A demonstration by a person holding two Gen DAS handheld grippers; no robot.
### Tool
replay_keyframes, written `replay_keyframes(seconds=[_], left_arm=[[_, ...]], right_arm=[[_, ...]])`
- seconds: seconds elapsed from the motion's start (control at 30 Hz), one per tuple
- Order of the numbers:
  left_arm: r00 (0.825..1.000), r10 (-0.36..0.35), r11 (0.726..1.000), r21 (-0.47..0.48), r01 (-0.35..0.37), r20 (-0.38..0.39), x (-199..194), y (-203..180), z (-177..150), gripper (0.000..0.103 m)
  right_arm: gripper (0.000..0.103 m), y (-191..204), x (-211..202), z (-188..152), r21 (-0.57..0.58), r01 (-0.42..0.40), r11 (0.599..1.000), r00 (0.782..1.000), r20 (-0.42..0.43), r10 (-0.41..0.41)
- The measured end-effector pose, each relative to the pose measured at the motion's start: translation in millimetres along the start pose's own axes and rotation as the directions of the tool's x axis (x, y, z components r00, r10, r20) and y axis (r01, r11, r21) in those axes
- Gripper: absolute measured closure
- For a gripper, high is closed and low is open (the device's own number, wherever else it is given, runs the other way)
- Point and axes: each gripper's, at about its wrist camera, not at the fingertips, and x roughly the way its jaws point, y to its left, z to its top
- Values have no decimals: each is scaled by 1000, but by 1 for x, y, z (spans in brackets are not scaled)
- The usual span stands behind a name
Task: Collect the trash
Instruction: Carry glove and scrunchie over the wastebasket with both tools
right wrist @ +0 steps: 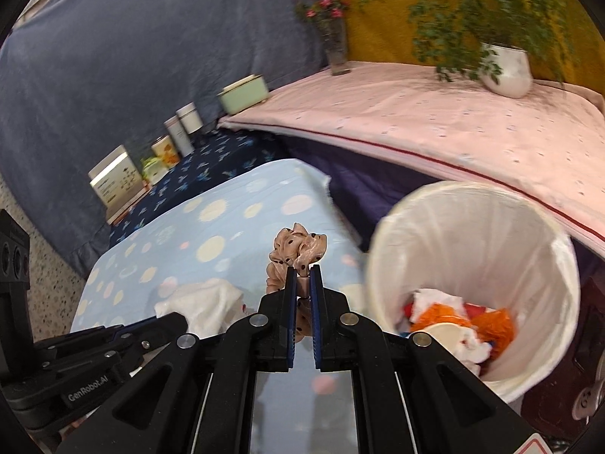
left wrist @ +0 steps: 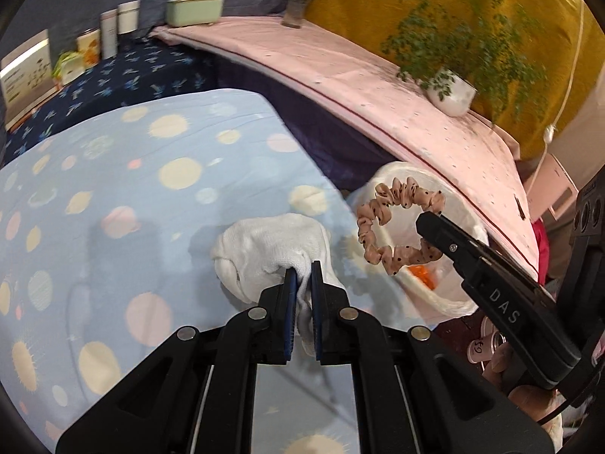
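My left gripper (left wrist: 302,270) is shut on a white sock (left wrist: 272,249) that lies crumpled on the light blue dotted cloth (left wrist: 132,196). My right gripper (right wrist: 301,268) is shut on a pink black-dotted scrunchie (right wrist: 297,251) and holds it in the air, left of the bin. In the left wrist view the scrunchie (left wrist: 397,227) hangs over the rim of the white lined trash bin (left wrist: 450,302). The bin (right wrist: 472,227) holds orange and white scraps (right wrist: 453,317). The sock also shows in the right wrist view (right wrist: 204,302), with the left gripper on it.
A pink-covered surface (right wrist: 435,128) lies behind the bin, with a white potted plant (right wrist: 506,70) and a flower vase (right wrist: 336,49). A green box (right wrist: 244,92), jars and cartons (right wrist: 166,155) line the dark blue cloth at the back left.
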Motion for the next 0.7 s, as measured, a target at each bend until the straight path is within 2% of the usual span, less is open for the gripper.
replay_keyframes(seconds=[0.17, 0.4, 0.7], left_arm=[[999, -44, 997, 67, 45, -7, 14, -45, 9, 96], [992, -118, 981, 150, 122, -39, 46, -106, 22, 96], [983, -159, 960, 217, 177, -97, 82, -157, 24, 96]], right_arm=[[96, -44, -20, 0, 56, 61, 997, 998, 29, -63], [96, -95, -36, -3, 128, 147, 981, 988, 26, -151], [96, -141, -55, 3, 210, 202, 957, 974, 57, -219]])
